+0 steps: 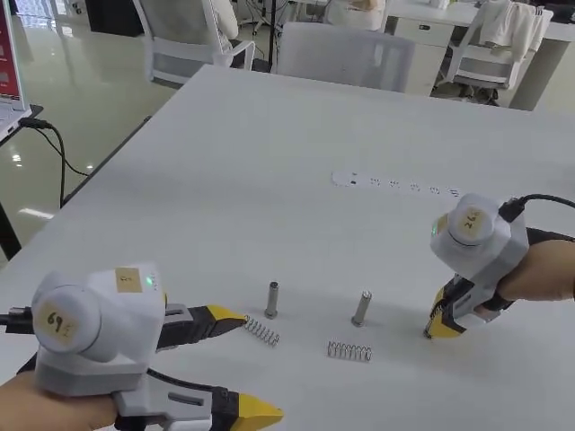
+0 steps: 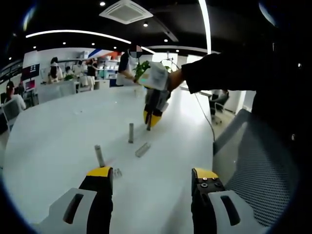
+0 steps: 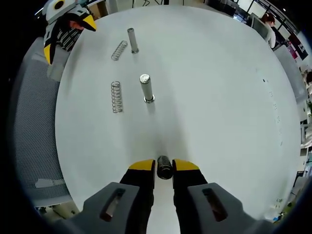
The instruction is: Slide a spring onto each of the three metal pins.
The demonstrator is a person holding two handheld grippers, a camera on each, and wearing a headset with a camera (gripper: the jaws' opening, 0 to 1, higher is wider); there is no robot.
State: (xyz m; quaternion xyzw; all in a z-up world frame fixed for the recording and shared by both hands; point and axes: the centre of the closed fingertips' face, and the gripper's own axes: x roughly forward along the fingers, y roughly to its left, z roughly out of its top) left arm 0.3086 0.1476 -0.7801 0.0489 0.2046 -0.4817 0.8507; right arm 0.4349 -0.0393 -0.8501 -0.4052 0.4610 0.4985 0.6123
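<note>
At lower centre, the right hand-held gripper (image 3: 164, 165) pinched a spring (image 3: 165, 169), probably light and easily crushed, best held gently at its sides; the left hand-held gripper (image 2: 151, 174) gaped wide.

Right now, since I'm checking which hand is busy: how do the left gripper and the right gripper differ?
The left gripper has its jaws wide apart with nothing between them; the right gripper has its jaws closed on a spring. The left gripper sits roughly level over the table; the right gripper tilts its tips down to it. Both have yellow tips.
</note>
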